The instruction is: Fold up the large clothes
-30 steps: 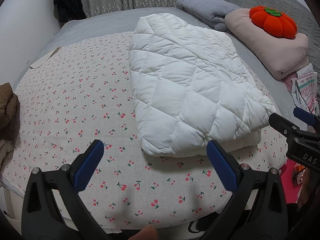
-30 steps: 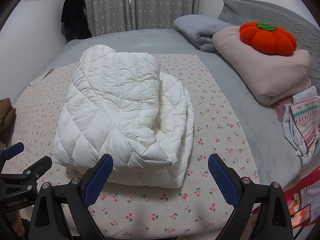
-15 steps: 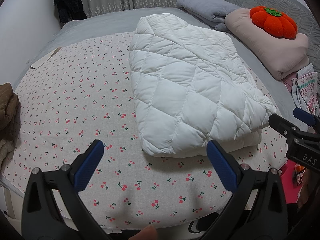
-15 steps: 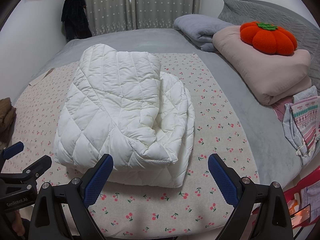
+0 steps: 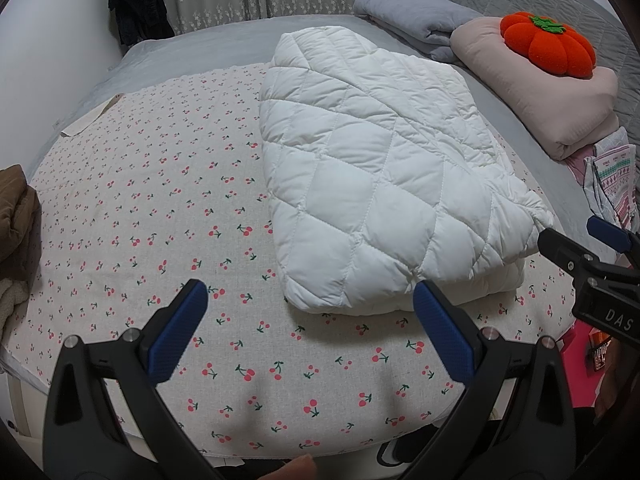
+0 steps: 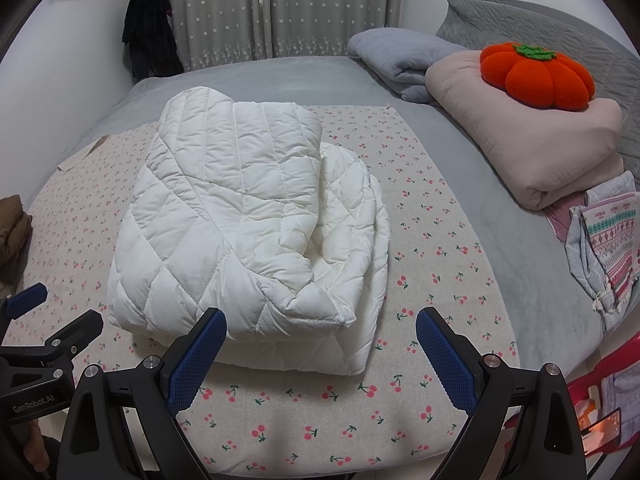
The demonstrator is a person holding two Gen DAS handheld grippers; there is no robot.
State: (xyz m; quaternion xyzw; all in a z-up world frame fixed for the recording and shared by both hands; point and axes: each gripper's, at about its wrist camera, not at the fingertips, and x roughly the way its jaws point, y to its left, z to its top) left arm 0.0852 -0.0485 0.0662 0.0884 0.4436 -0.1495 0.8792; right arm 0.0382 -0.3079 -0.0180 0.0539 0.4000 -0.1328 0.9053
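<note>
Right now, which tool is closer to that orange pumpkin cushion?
Right. The right tool sits on the pumpkin cushion side of the white jacket; the left tool is farther across.

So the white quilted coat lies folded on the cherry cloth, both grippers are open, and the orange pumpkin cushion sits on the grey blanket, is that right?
Not quite: the pumpkin cushion sits on the folded pink blanket, as the right wrist view shows; the grey blanket lies behind. The rest is correct.

White quilted jacket (image 5: 384,184) (folded) on bed.
</note>
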